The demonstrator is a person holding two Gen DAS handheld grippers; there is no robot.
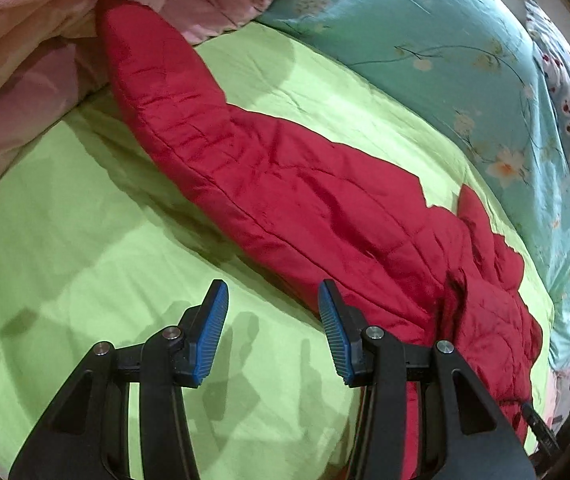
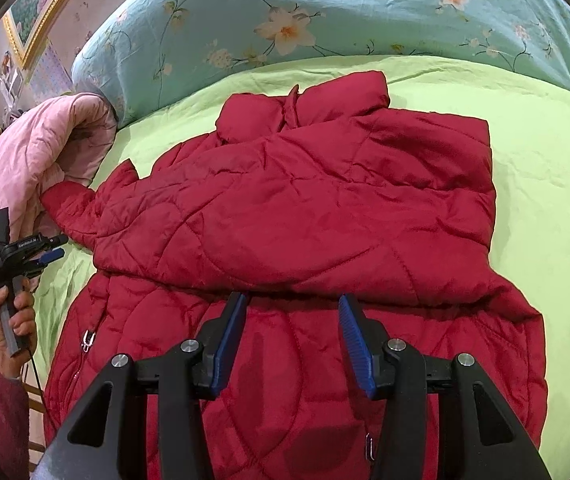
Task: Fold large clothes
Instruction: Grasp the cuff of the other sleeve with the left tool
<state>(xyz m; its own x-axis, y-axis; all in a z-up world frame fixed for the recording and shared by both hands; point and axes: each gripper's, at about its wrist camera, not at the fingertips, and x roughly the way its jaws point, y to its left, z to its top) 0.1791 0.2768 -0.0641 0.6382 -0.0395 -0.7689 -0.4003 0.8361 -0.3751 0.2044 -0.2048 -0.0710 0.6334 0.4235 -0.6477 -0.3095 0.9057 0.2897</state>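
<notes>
A red quilted jacket (image 2: 293,216) lies on the green bedsheet (image 2: 545,184), with one part folded across its body and a sleeve reaching left to the pink quilt. In the left wrist view the jacket (image 1: 285,184) runs diagonally from upper left to lower right. My left gripper (image 1: 273,300) is open and empty, low over the sheet beside the jacket's edge; it also shows in the right wrist view (image 2: 51,256), held by a hand at the left. My right gripper (image 2: 291,312) is open and empty, just above the jacket's lower half near the fold line.
A pink quilt (image 2: 25,168) is bunched at the left of the bed. A teal floral duvet (image 2: 325,12) lies along the far side. A framed picture (image 2: 41,4) hangs on the wall at upper left. The bed's edge is at the lower left.
</notes>
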